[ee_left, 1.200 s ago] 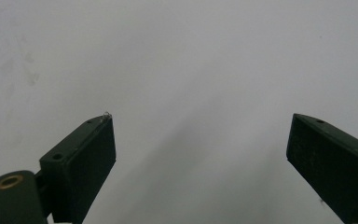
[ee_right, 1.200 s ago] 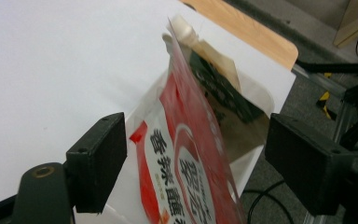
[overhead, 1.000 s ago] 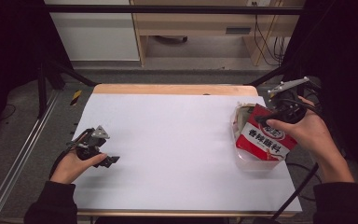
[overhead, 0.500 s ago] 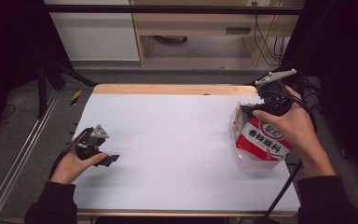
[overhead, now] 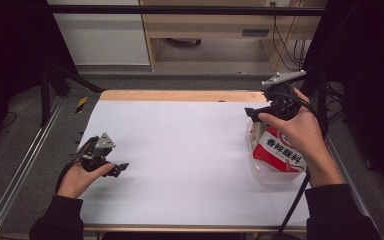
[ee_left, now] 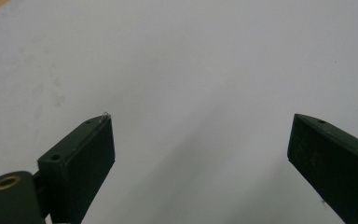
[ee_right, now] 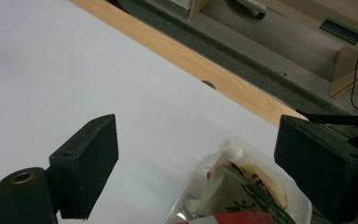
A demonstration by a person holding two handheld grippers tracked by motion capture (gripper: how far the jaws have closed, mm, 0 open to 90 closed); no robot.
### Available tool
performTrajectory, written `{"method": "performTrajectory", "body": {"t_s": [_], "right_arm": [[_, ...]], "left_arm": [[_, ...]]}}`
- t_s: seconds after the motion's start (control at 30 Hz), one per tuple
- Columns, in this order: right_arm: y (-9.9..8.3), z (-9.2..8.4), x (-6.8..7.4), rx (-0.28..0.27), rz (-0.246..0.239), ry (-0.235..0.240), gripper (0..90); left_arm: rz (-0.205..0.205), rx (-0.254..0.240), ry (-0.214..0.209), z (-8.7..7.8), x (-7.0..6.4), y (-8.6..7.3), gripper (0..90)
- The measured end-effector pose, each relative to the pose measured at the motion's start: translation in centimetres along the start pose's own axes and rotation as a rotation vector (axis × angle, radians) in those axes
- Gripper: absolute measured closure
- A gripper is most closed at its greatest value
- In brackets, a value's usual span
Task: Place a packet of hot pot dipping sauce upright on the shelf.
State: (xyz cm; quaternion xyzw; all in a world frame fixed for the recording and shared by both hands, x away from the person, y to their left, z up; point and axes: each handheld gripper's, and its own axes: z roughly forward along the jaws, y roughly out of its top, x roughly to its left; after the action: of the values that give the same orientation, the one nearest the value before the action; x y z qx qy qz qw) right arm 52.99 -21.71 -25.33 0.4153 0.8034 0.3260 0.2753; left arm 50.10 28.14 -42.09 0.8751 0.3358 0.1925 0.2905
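A red and white pouch (overhead: pixel 279 150) with printed characters and a white cap (ee_right: pixel 230 150) lies in a clear plastic tub (overhead: pixel 270 176) at the table's right side. My right gripper (overhead: pixel 256 114) hovers open just above the tub's far end, held in the person's right hand. In the right gripper view its two jaws stand wide apart over the pouch (ee_right: pixel 242 193). My left gripper (overhead: pixel 119 169) rests low over the white table surface (overhead: pixel 190 150) at the left, open, with nothing between its jaws (ee_left: pixel 200 154).
A bare wooden strip (overhead: pixel 180 96) runs along the table's far edge, with a floor and cabinets (overhead: pixel 205 30) beyond. Metal rails (overhead: pixel 25 165) flank the left side. A black cable (overhead: pixel 295 205) trails from the right gripper toward the front edge.
My right gripper has moved left and toward the far end of the tub, rising a little. The left gripper has stayed in place.
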Motion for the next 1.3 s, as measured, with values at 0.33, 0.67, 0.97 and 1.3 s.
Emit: {"method": "performTrajectory", "body": {"t_s": [0.33,0.67,0.97,1.3], "right_arm": [[1.6,1.3,2.2,-0.076,0.059,0.007,13.2],[2.5,3.2,5.2,-0.117,0.064,0.052,11.7],[2.2,4.4,6.8,-0.116,0.065,0.062,12.6],[0.8,5.8,8.0,-0.11,0.074,0.068,11.9]], "left_arm": [[-0.012,-0.046,0.024,0.1,0.3,-0.7,6.7],[-0.022,-0.063,0.031,0.1,0.7,-1.2,6.6],[-0.028,-0.06,0.034,0.2,0.9,-1.5,6.5],[-0.026,-0.07,0.035,0.2,0.9,-1.5,6.4]]}}
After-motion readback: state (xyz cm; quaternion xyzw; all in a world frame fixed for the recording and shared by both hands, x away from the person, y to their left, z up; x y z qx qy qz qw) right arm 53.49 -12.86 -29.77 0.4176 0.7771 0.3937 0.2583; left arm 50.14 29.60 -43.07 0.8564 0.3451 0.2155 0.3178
